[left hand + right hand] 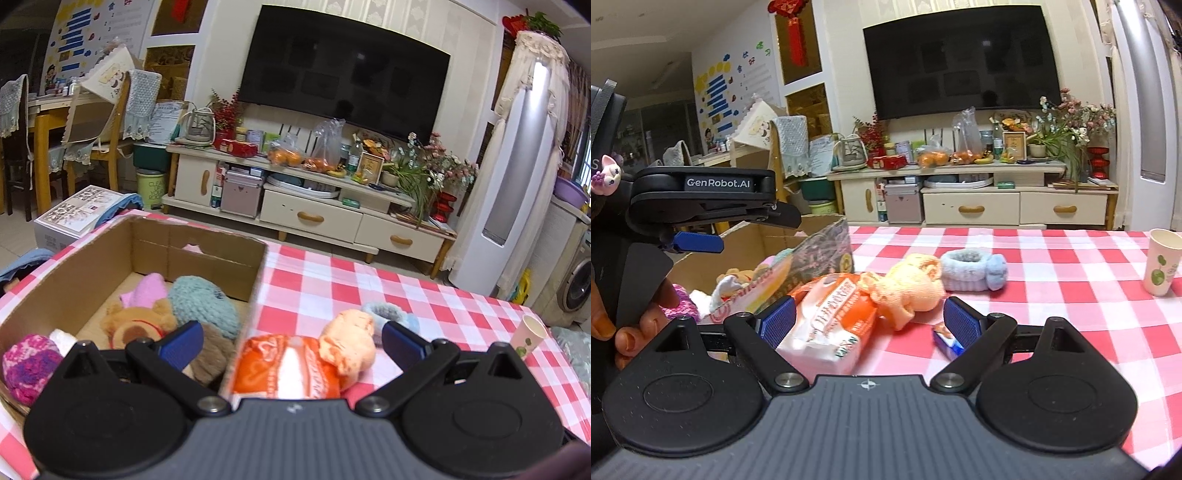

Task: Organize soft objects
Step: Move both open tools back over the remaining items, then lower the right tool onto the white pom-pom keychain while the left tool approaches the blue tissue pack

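With both hand-held grippers (291, 343) (868, 324) wide open, I judged squeezing the orange-and-white soft tissue pack (827, 325) mid-body beside the open cardboard box (207, 243) best.

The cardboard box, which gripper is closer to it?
Left. The left gripper hangs over the cardboard box edge; the right gripper sits beside it, over the tablecloth.

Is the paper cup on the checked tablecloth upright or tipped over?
Upright. The paper cup stands on its base on the tablecloth, open rim facing up, apart from the soft items. Its contents cannot be seen.
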{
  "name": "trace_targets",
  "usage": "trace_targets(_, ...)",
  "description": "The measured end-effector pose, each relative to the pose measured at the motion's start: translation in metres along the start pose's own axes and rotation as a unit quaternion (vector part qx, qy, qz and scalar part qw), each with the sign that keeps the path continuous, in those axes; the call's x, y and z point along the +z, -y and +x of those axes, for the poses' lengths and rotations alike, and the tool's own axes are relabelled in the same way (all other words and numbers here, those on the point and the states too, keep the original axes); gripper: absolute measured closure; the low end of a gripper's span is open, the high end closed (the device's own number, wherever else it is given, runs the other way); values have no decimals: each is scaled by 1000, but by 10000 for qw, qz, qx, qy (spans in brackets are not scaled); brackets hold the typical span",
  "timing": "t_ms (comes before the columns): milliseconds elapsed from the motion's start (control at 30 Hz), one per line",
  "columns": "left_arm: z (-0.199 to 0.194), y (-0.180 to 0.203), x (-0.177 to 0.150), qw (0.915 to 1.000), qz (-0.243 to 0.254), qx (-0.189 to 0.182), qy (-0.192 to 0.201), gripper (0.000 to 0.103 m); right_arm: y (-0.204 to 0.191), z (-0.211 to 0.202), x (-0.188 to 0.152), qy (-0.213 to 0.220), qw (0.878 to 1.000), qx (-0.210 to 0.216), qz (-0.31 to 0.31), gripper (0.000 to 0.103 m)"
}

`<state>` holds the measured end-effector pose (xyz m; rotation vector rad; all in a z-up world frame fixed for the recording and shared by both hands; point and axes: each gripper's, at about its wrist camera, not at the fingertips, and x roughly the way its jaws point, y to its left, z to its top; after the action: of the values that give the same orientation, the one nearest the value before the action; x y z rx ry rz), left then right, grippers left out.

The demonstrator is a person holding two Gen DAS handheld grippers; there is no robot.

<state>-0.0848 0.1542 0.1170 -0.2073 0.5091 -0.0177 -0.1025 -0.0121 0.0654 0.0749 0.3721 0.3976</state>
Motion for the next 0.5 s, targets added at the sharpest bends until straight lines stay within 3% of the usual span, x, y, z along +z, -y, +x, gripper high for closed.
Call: trace_targets(500,10,51,-24,9985,383,-263,-293,1,26,-14,-9,66,9983,-506,280,0)
